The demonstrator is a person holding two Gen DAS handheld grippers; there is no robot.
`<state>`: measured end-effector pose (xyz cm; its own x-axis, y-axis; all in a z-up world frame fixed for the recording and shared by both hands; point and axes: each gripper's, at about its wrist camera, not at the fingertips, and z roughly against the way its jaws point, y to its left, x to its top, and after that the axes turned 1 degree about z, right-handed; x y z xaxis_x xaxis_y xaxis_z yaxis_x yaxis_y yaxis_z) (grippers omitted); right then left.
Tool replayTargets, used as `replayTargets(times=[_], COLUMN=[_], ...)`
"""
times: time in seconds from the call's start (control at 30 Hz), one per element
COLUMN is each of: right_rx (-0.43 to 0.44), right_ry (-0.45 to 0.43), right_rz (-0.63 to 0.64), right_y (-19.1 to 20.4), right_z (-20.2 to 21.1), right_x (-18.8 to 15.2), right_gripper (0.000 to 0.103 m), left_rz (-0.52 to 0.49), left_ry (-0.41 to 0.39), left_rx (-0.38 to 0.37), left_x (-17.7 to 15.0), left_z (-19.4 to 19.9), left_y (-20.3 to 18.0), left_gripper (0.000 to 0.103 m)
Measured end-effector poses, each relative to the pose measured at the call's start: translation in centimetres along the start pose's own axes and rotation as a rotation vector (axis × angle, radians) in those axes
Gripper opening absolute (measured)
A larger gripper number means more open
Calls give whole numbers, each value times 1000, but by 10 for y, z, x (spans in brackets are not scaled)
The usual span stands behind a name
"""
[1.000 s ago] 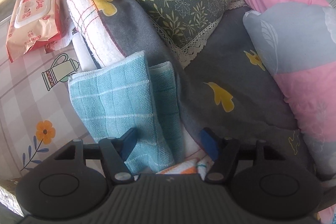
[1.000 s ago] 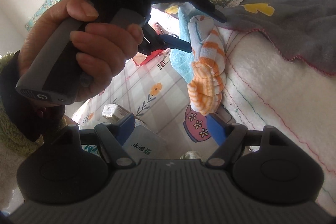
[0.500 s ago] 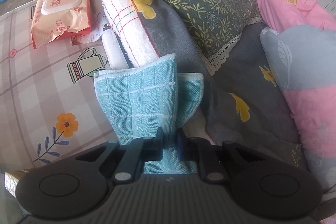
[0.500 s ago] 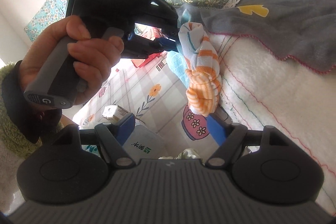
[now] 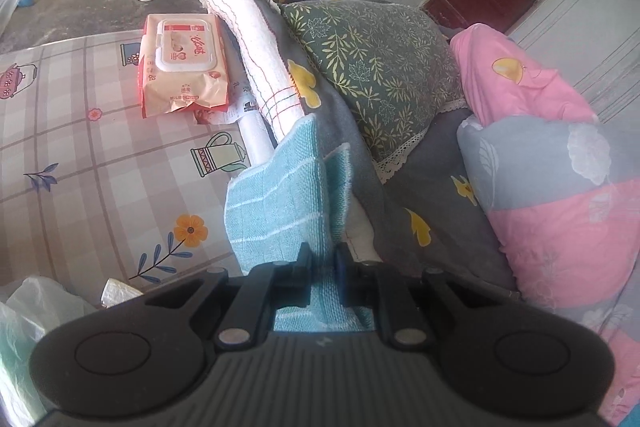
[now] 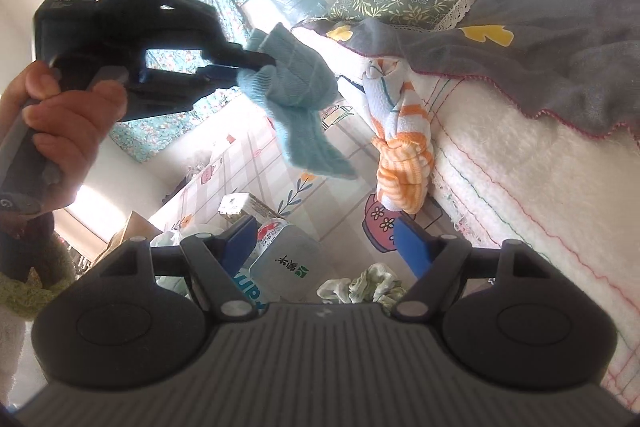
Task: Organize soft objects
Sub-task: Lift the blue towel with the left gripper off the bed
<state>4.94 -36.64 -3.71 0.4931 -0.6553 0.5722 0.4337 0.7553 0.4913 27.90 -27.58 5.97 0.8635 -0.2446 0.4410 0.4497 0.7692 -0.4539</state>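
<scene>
My left gripper (image 5: 322,267) is shut on a light blue checked cloth (image 5: 276,203) and holds it lifted beside the white blanket edge (image 5: 260,51). In the right wrist view the left gripper (image 6: 256,65) holds the blue cloth (image 6: 296,99) in the air, clear of the bed. An orange-and-white striped cloth (image 6: 400,143) hangs from under the grey blanket (image 6: 540,59) against the white blanket side (image 6: 520,179). My right gripper (image 6: 328,243) is open and empty, below the striped cloth.
A pack of wet wipes (image 5: 182,67) lies on the patterned table cover (image 5: 80,155). A green leaf-print pillow (image 5: 380,67) and a pink-grey quilt (image 5: 560,187) lie on the bed. A tin box (image 6: 284,263), a green crumpled cloth (image 6: 360,287) and bags lie below.
My left gripper closed on the blue cloth and pulled it up and away from the blanket. The striped cloth stayed hanging. The right gripper stayed open.
</scene>
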Motion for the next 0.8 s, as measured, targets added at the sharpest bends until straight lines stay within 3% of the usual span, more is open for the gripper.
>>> replayTargets(times=[0.3, 0.47, 0.6, 0.63, 0.7, 0.77, 0.8], right_rx=[-36, -5, 132, 185, 249, 263, 267], right_ry=[-59, -43, 28, 59, 109, 139, 150], right_rz=[-15, 5, -47, -81, -106, -61, -33], right_y=[-6, 7, 17, 20, 27, 43, 50], right_z=[27, 27, 12, 5, -9, -21, -26], right_x=[5, 0, -6, -8, -12, -19, -22], right_gripper=[75, 76, 75, 73, 52, 43, 33], left_rz=[105, 199, 212, 217, 201, 185, 177], left_ry=[-30, -35, -40, -41, -50, -54, -55], left_rx=[-152, -122, -7, 14, 57, 79, 82], left_x=[-55, -93, -119, -123, -128, -130, -131], left_z=[88, 118, 133, 135, 138, 139, 140], left_y=[50, 94, 124, 130, 138, 140, 140], left_gripper=[12, 12, 12, 12, 12, 12, 12])
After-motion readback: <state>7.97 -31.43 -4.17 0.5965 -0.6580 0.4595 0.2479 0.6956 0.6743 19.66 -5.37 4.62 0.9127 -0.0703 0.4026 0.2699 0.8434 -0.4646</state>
